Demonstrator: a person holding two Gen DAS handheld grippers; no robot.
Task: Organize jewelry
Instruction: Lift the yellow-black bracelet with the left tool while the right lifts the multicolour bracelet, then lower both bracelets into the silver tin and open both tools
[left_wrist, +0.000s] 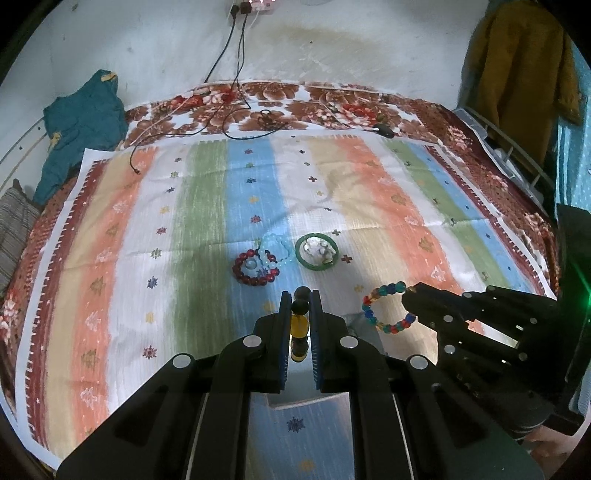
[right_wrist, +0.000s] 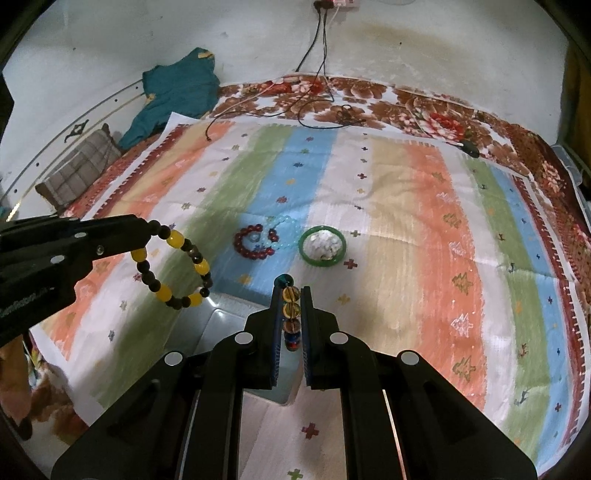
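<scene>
My left gripper (left_wrist: 300, 295) is shut on a yellow-and-black bead bracelet (left_wrist: 300, 325), held above the striped cloth; the bracelet hangs as a full loop in the right wrist view (right_wrist: 173, 269). My right gripper (right_wrist: 290, 290) is shut on a multicoloured bead bracelet (right_wrist: 290, 314), which shows as a loop in the left wrist view (left_wrist: 386, 308). On the cloth lie a dark red bead bracelet (left_wrist: 255, 267), a pale blue bead bracelet (left_wrist: 275, 249) overlapping it, and a green bangle (left_wrist: 317, 252) around white pieces.
A clear box (right_wrist: 236, 317) sits under both grippers on the striped cloth (left_wrist: 184, 221). Black cables (left_wrist: 236, 110) run from a wall socket onto the floral bedspread. A teal garment (left_wrist: 81, 125) and a pillow (left_wrist: 14, 221) lie at the far left.
</scene>
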